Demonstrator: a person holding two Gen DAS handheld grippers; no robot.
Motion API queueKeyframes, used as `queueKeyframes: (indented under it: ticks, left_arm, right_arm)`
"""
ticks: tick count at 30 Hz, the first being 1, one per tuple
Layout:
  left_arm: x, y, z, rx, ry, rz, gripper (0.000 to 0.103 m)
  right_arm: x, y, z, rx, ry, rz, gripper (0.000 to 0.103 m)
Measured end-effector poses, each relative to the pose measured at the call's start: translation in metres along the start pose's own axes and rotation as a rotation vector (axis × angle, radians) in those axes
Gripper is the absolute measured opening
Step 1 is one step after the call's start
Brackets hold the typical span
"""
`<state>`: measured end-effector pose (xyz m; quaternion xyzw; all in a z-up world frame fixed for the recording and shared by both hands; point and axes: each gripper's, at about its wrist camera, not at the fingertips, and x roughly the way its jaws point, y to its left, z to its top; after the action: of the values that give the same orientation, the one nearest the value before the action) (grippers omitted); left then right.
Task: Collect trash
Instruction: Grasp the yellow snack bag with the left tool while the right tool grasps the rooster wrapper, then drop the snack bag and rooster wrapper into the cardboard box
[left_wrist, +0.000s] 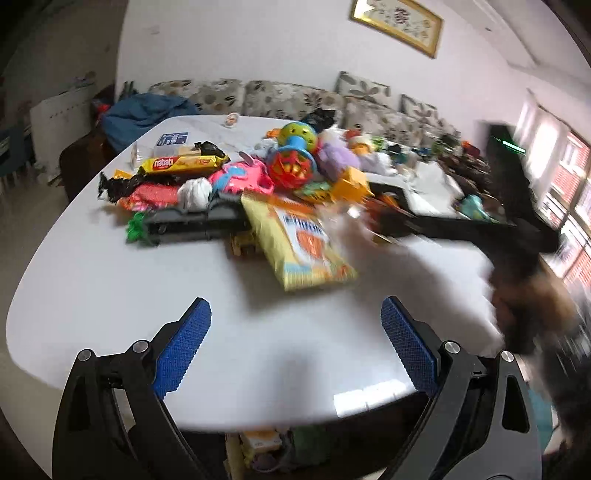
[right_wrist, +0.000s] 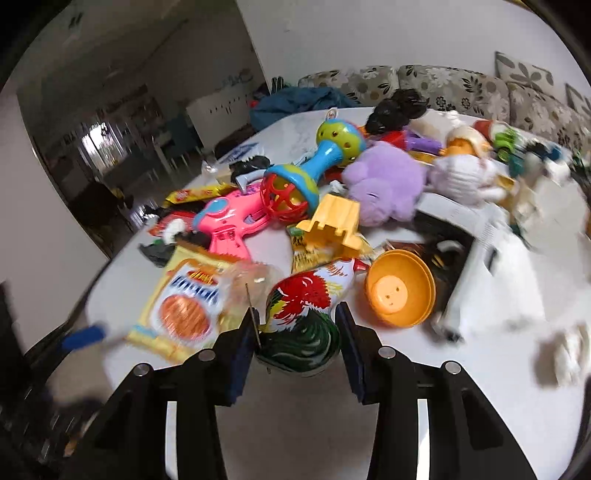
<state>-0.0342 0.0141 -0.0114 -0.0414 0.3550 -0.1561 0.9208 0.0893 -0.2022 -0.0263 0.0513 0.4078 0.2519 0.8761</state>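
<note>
A pile of wrappers and toys lies on the white table (left_wrist: 110, 295). A yellow snack bag (left_wrist: 299, 243) lies nearest, also in the right wrist view (right_wrist: 184, 302). A yellow nabati wrapper (left_wrist: 181, 164) and a crumpled white tissue (left_wrist: 194, 192) lie at the pile's left. My left gripper (left_wrist: 295, 332) is open and empty above bare table, short of the snack bag. My right gripper (right_wrist: 297, 332) is closed on a rooster-printed metal piece (right_wrist: 303, 317), which sits between its blue pads. The right arm shows as a blur at the right of the left wrist view.
Toys are mixed in: a pink toy gun (right_wrist: 229, 221), a rattle (right_wrist: 306, 173), a purple plush (right_wrist: 384, 184), a yellow castle mould (right_wrist: 332, 225), an orange bowl (right_wrist: 400, 291). A black tray (left_wrist: 195, 218) lies under the pile. A floral sofa (left_wrist: 295, 96) stands behind the table.
</note>
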Motion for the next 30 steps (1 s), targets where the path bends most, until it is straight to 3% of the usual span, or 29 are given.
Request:
queueKeyframes:
  ticks: [6, 7, 8, 9, 10, 12, 14, 18, 22, 26, 30]
  left_arm:
    - [0.065, 0.001, 0.025, -0.111, 0.106, 0.055, 0.091]
    - [0.073, 0.003, 0.028, -0.131, 0.102, 0.082, 0.082]
    - [0.075, 0.003, 0.030, -0.126, 0.084, 0.102, 0.055]
    - [0.074, 0.004, 0.031, -0.135, 0.090, 0.050, 0.039]
    - [0.072, 0.004, 0.032, -0.156, 0.095, 0.014, 0.028]
    - [0.056, -0.001, 0.032, -0.131, 0.053, 0.029, 0.024]
    - [0.031, -0.014, 0.031, -0.046, -0.021, 0.082, 0.020]
    - [-0.019, -0.025, 0.037, 0.037, -0.160, 0.039, 0.020]
    - [-0.063, -0.027, 0.035, 0.073, -0.224, -0.022, 0.020]
    - [-0.100, -0.038, 0.004, 0.212, -0.194, -0.054, 0.020]
    - [-0.108, -0.050, -0.046, 0.335, -0.058, -0.110, 0.020]
  right_arm:
    - [-0.047, -0.007, -0.029, 0.006, -0.030, -0.014, 0.043]
    - [-0.052, -0.008, -0.033, 0.005, -0.035, -0.019, 0.043]
    - [-0.056, -0.010, -0.036, 0.004, -0.045, -0.029, 0.043]
    - [-0.061, -0.011, -0.039, 0.002, -0.054, -0.041, 0.043]
    - [-0.064, -0.011, -0.041, 0.000, -0.063, -0.052, 0.043]
    - [-0.074, -0.014, -0.046, 0.002, -0.087, -0.052, 0.043]
    - [-0.080, -0.015, -0.047, 0.005, -0.113, -0.050, 0.043]
    - [-0.094, -0.013, -0.046, 0.011, -0.152, -0.024, 0.043]
    - [-0.118, 0.002, -0.048, -0.002, -0.191, 0.019, 0.043]
    - [-0.150, 0.033, -0.071, -0.061, -0.155, 0.118, 0.043]
    - [-0.156, 0.060, -0.109, -0.113, -0.004, 0.214, 0.043]
